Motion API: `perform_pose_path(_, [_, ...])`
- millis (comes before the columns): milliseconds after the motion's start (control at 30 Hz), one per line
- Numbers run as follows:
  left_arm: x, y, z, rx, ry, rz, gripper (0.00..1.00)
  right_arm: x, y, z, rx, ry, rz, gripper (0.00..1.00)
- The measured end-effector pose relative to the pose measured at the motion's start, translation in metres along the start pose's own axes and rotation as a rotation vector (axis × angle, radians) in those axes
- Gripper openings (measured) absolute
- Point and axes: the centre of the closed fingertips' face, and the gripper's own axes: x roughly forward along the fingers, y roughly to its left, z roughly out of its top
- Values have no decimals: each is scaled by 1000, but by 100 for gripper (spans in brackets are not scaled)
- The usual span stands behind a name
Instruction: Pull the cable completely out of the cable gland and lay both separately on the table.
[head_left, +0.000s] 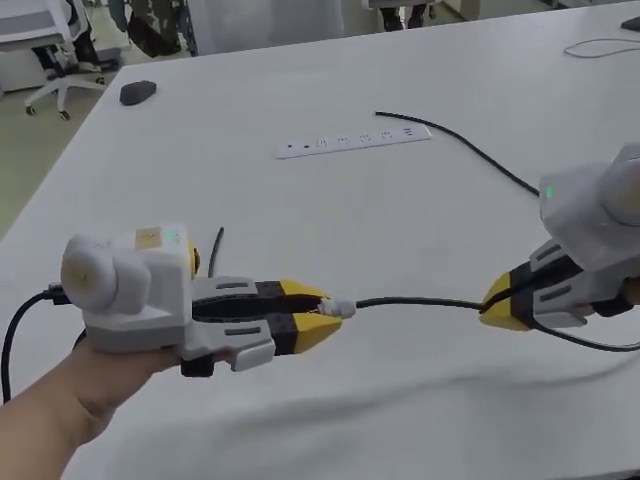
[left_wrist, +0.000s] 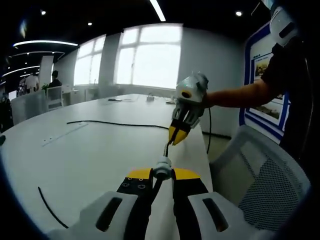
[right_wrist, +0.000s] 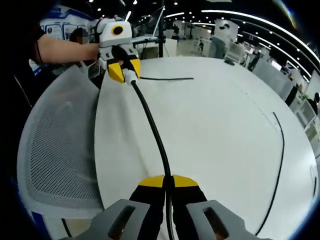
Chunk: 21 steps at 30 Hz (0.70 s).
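Left claw (head_left: 325, 318) closed on the gland (left_wrist: 162, 167), right claw (head_left: 497, 303) clamped on the cable (head_left: 420, 302), cable running straight from the gland to the right claw, both held above the white surface (head_left: 300, 220)

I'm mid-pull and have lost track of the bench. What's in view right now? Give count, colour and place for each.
cable gland: one, pale grey, clamped at the left gripper's tips, with the cable running into it
cable: one, black, stretched between the two grippers above the table
power strip: one, white, far side of the table
cord: one, black, runs right from the power strip
mouse: one, dark, far left of the table
loose wire: one, thin, black, behind the left gripper
table: one, white
mesh chair: one, white, at the table edge
left gripper: yellow tips, shut on the gland
right gripper: yellow tips, shut on the cable
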Motion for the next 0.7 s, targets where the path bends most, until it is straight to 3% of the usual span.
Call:
perform_pose_path(133, [-2, 1, 1, -4, -8, 7, 15, -6, -14, -28, 21, 63, -46, 0])
perform_pose_path(267, [-1, 1, 1, -4, -6, 6, 15, -7, -18, -44, 35, 90, -53, 0])
perform_pose_path(400, [0, 2, 0, -8, -2, 7, 15, -10, -15, -42, 59, 72, -46, 0])
perform_pose_path(700, [-2, 5, 1, 1, -1, 17, 14, -12, -15, -39, 15, 100, -67, 2])
